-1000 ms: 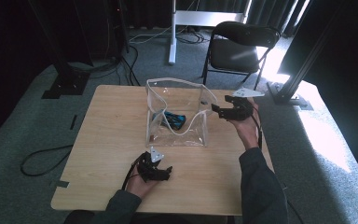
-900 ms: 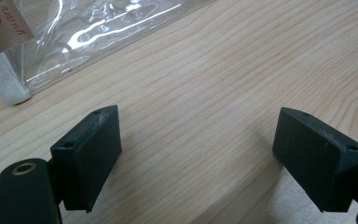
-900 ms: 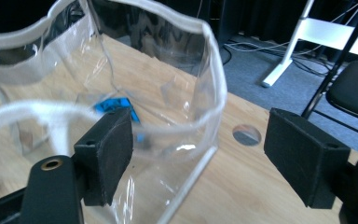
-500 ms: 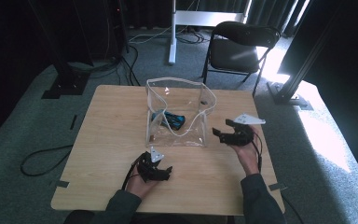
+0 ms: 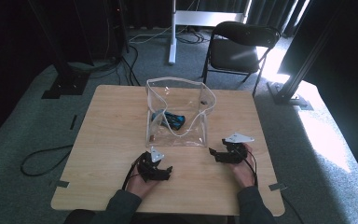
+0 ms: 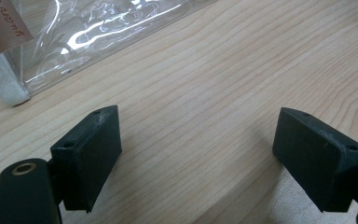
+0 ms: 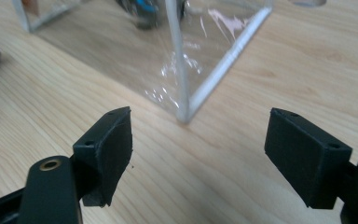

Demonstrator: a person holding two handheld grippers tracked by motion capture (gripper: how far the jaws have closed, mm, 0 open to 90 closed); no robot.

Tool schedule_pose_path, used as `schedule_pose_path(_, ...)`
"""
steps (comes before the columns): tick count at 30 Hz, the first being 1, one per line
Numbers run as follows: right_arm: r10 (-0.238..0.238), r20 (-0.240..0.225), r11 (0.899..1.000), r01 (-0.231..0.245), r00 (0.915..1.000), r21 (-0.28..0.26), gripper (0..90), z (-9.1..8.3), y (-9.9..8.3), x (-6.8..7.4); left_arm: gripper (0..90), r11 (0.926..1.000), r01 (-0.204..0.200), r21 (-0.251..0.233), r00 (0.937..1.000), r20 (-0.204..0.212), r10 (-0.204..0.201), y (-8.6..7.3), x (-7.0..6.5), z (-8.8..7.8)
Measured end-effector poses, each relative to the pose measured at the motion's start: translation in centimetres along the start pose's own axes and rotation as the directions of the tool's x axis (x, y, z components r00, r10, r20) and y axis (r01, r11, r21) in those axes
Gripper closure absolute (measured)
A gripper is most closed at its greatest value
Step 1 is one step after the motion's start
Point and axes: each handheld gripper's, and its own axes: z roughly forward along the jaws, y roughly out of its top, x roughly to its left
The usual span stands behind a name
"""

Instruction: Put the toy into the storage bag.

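High view: a clear plastic bag [image 5: 177, 114] stands upright near the middle of the wooden table [image 5: 107, 140], a little toward the far edge, its mouth open at the top and white piping along its seams. A blue and black object [image 5: 170, 120] lies inside on the bag's floor. The left gripper [image 5: 161, 171] rests low over the table by the near edge, in front of the bag's near left corner and apart from it. The right gripper [image 5: 216, 154] sits toward the near right corner of the table, just beside the bag's near right corner, its tips pointing at the bag. A black folding chair [image 5: 237, 49] stands on the carpet beyond the far edge.

Left gripper view: the left gripper [image 6: 196, 149] has its two black jaws spread wide over bare wood, nothing between them. The bag's lower corner [image 6: 51, 51], with an orange label, lies up and to the left, clear of the jaws.

Right gripper view: the right gripper [image 7: 198, 149] also holds its jaws wide with only table between them. The bag's white-edged corner [image 7: 184, 84] stands just ahead of the gap, not touched, and the blue object [image 7: 144, 7] shows blurred through the plastic.
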Motion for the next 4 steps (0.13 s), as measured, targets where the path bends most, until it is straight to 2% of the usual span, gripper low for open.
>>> schedule_pose_path(4, -0.006, 0.002, 1.0, 0.006, 1.0, 0.015, 23.0, 0.03, -0.25, 0.02, 15.4, 1.0, 0.0, -0.002, 1.0, -0.001, 0.0, 0.04, -0.03, 0.06)
